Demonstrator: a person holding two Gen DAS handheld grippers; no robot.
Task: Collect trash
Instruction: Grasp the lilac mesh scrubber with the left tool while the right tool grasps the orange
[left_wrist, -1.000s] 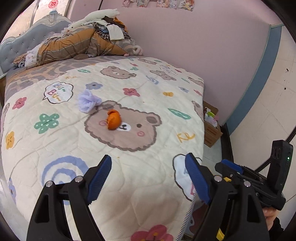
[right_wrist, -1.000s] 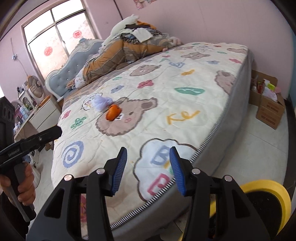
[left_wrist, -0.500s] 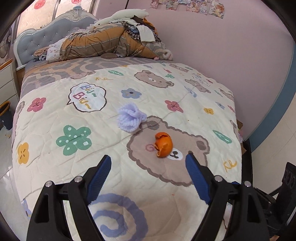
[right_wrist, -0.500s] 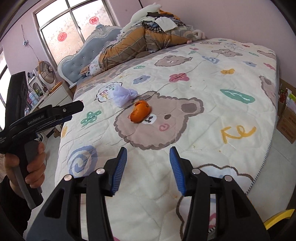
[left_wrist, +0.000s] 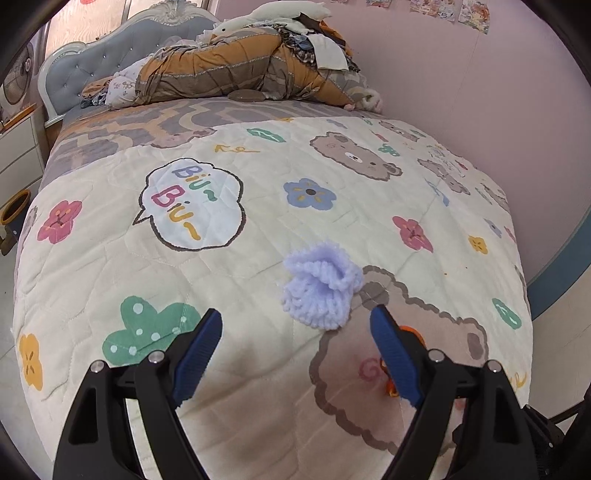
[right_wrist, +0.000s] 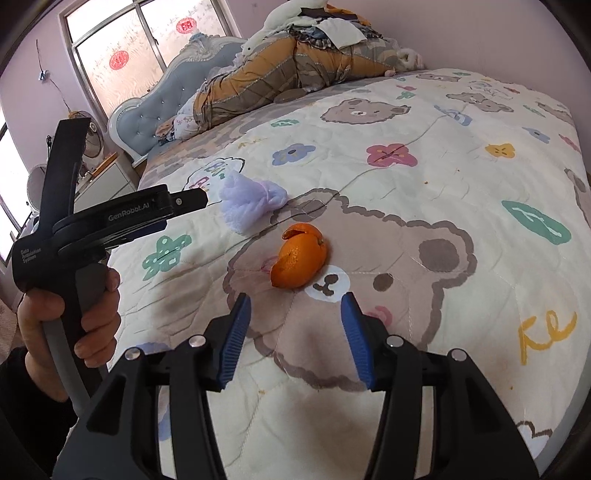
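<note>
At the bottom of the right wrist view the right gripper (right_wrist: 295, 332) hangs over the quilt (right_wrist: 443, 206) with its jaws opening and nothing between them. Just above its fingertips, mid-frame, the orange peel (right_wrist: 300, 260) lies on a printed bear's face. Up and left of it lies the lilac tissue (right_wrist: 251, 203). At the left edge a hand (right_wrist: 70, 314) holds the left gripper (left_wrist: 295, 347), which in its own view stands wide and empty, the tissue just above its gap and the peel mostly hidden behind its right finger. A bedding pile (left_wrist: 240, 74) lies at the top, by the headboard (left_wrist: 110, 55).
</note>
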